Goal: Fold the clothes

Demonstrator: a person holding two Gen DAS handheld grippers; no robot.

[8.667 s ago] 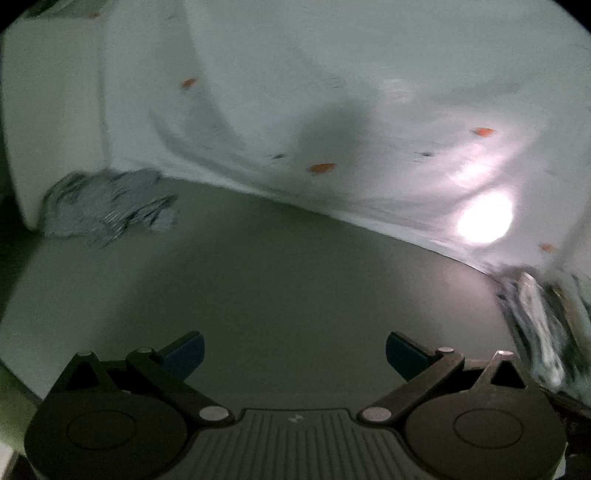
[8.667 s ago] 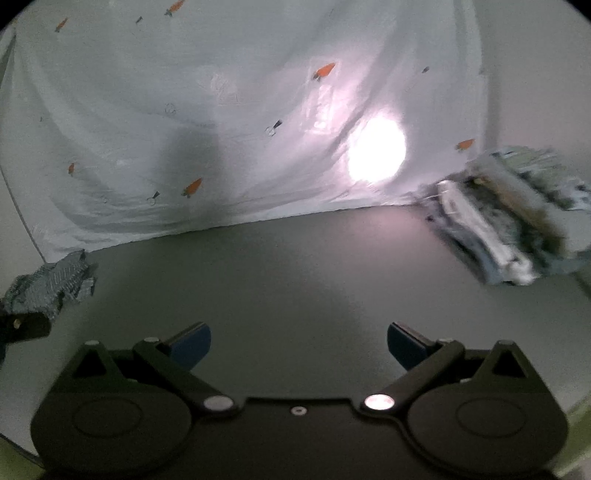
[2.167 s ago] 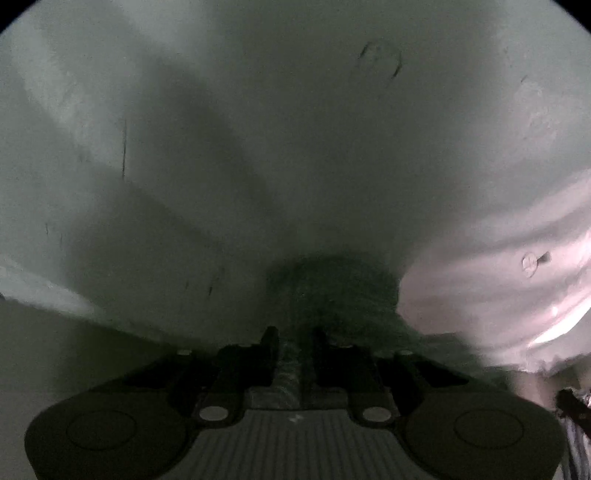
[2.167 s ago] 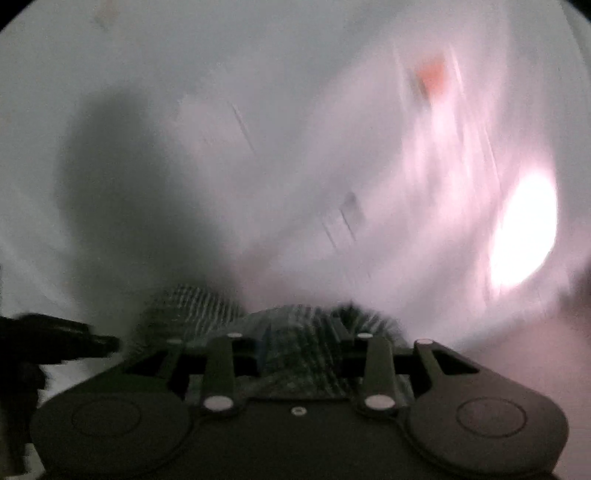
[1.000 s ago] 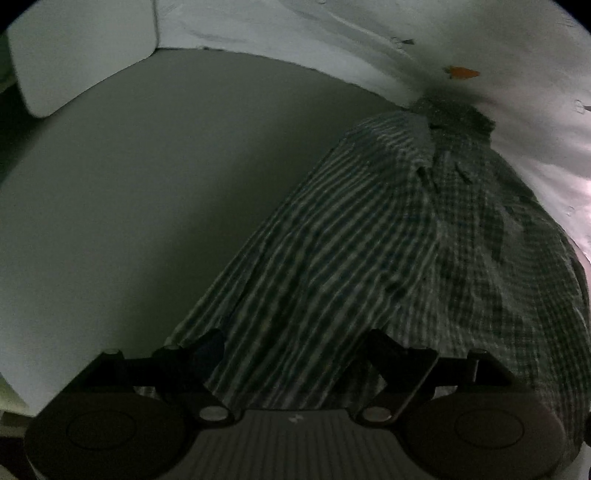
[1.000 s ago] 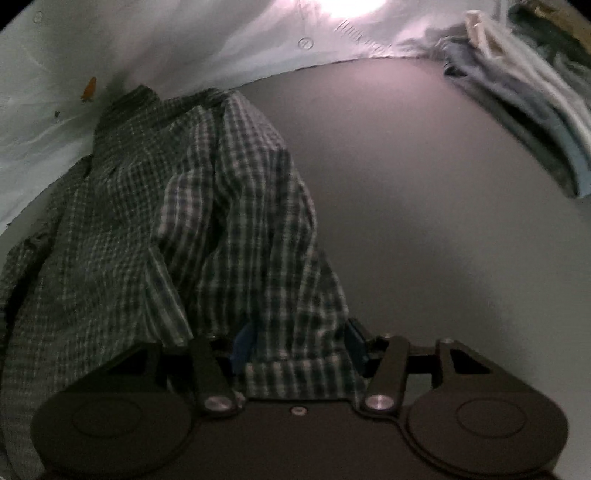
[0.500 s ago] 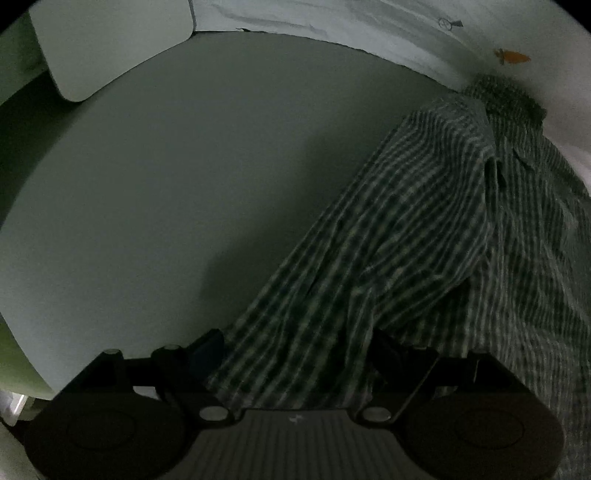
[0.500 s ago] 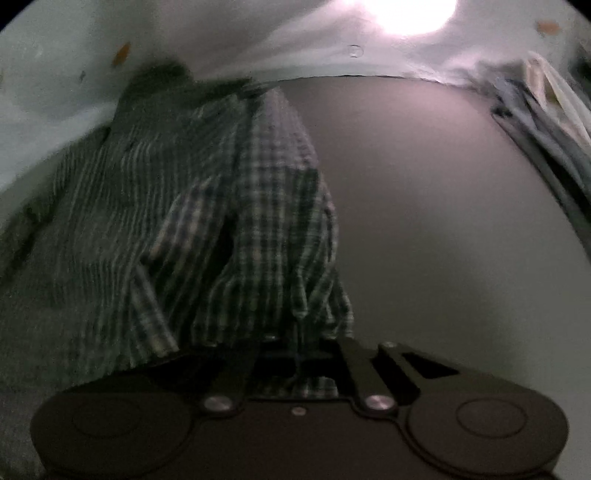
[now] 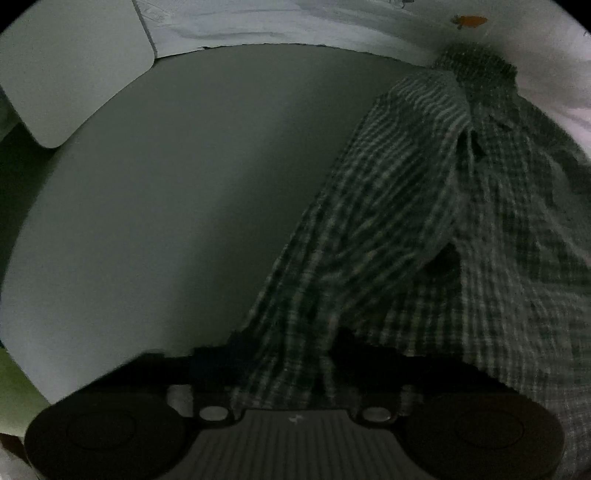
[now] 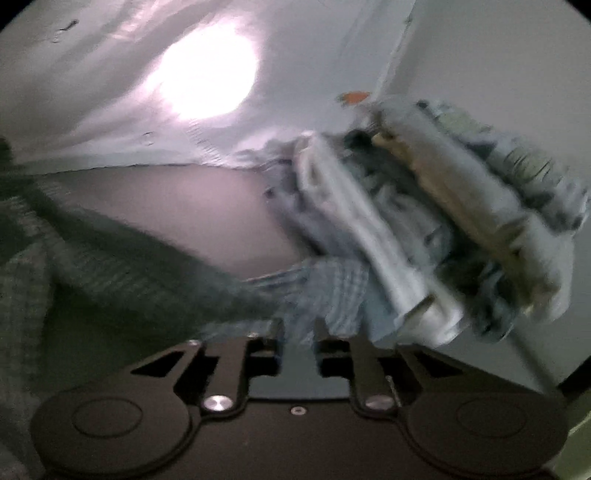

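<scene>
— So where's the plaid shirt (image 9: 424,229)?

— Spread on the grey table (image 9: 177,206), running from the left gripper (image 9: 291,362) toward one o'clock. Its hem is pinched between the closed jaws.

— And the right gripper (image 10: 297,332)?

— Pressed together on a shirt edge at twelve o'clock, with the folded clothes stack (image 10: 436,229) at one o'clock.

— Changed from half a second ago?

— Yes: the left was spread then, and the right has swung toward the stack.

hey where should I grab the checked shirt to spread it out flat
Grip the shirt at its hem corners, coming in low from the near edge: the collar lies far away by the sheet, and the hem bunches nearest both tongs.
</scene>
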